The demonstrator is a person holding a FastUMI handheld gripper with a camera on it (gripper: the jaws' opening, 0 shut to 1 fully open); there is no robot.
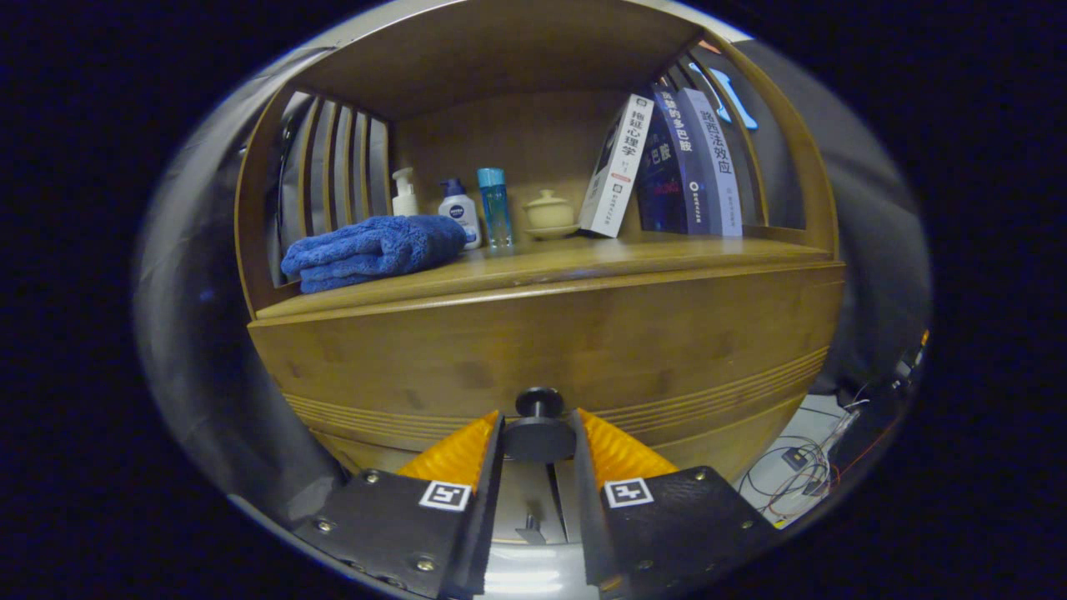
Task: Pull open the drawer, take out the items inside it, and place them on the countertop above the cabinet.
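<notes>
Gripping of the drawer knob (538,417) is under way: the gripper (538,437) is narrowed about it, with an orange finger (457,454) seen at each side of the dark round knob, seemingly pressed against it. The drawer (550,350), set under the countertop (583,258), is shut, so its contents are hidden. A stiff wooden front is judged likely to slide with some resistance; the small, smooth knob is the only hold and could slip. One blue towel (371,250), three bottles (458,212), one lidded cup (548,212) and three books (667,162) are counted on the countertop.
</notes>
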